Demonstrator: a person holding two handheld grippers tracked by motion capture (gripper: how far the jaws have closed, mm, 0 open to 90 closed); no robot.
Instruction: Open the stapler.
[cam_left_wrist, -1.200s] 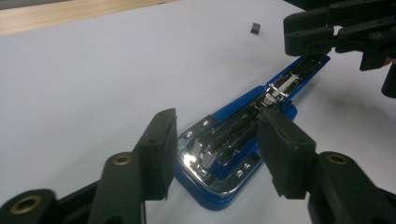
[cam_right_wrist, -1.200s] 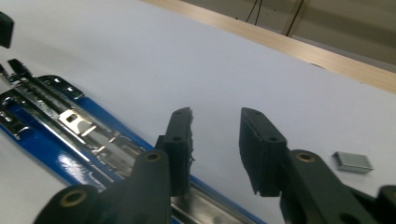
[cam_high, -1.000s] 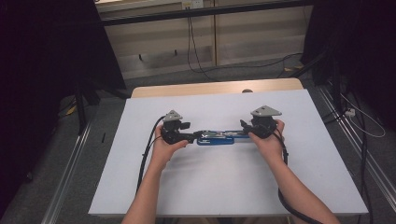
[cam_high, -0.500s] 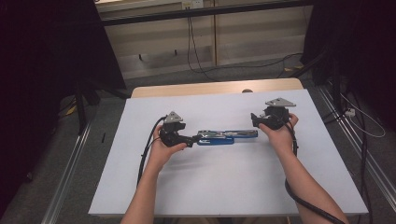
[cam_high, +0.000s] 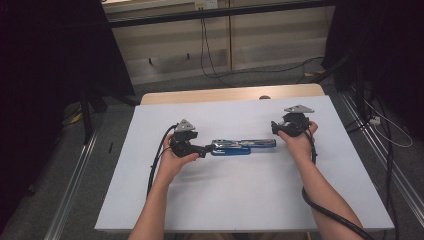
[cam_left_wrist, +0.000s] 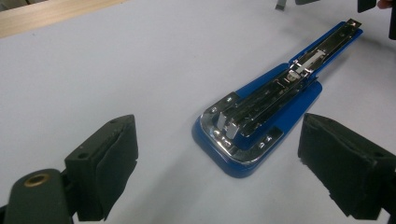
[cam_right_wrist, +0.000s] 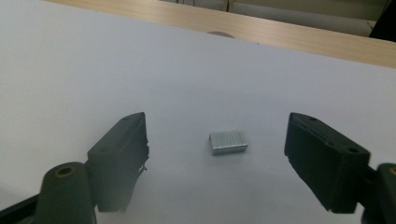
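Note:
A blue stapler (cam_high: 242, 145) lies swung open on the white sheet, its chrome magazine (cam_left_wrist: 299, 65) stretched out beyond the blue base (cam_left_wrist: 280, 114). My left gripper (cam_high: 202, 148) sits at the stapler's left end. In the left gripper view (cam_left_wrist: 217, 128) its jaws have just been opening and stand wide on either side of that end, without touching it. My right gripper (cam_high: 276, 128) hovers just past the stapler's right end. Its jaws (cam_right_wrist: 217, 123) have just closed a little but stand apart, and a small strip of staples (cam_right_wrist: 228, 142) lies on the sheet ahead between them.
The white sheet (cam_high: 240, 200) covers most of the table, and a wooden strip (cam_high: 225, 95) shows along the far edge. A black cable (cam_high: 325, 210) trails from each gripper. Dark curtains and metal floor rails (cam_high: 75, 200) flank the table.
My right gripper has left the stapler's right end and moved right and away from me. The left hand has stayed at the stapler's left end.

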